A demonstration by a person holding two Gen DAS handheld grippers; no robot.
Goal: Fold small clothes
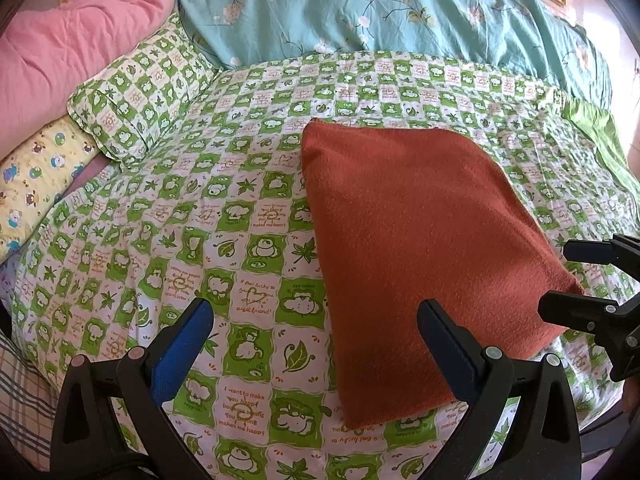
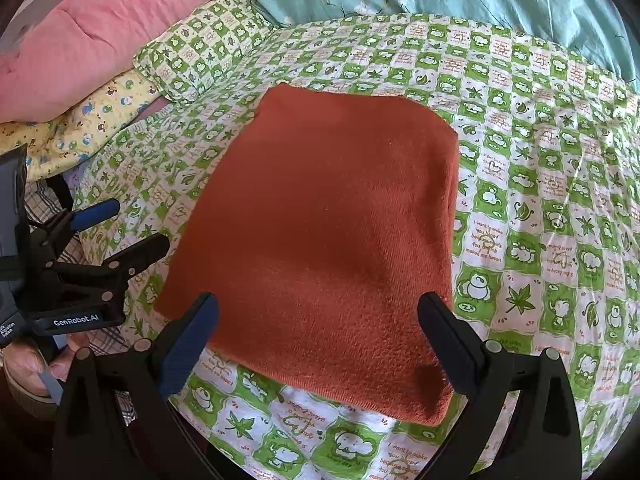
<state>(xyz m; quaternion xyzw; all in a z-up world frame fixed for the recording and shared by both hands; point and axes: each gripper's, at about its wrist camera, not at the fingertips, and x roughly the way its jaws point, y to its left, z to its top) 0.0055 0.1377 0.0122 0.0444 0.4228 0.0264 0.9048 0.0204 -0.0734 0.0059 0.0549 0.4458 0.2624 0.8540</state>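
A rust-orange knitted garment (image 1: 416,248) lies folded into a flat rectangle on the green-and-white checked bedsheet (image 1: 208,216); it also shows in the right wrist view (image 2: 328,232). My left gripper (image 1: 316,320) is open and empty, hovering over the garment's near left edge. My right gripper (image 2: 320,316) is open and empty above the garment's near edge. The right gripper also shows at the right edge of the left wrist view (image 1: 560,280), and the left gripper at the left of the right wrist view (image 2: 136,224).
A matching checked pillow (image 1: 140,88) lies at the back left, with a pink quilt (image 1: 68,48) and a yellow cartoon-print pillow (image 1: 36,176) behind it. A teal floral duvet (image 1: 400,8) runs along the back. A plaid cloth (image 1: 20,380) hangs at the near left.
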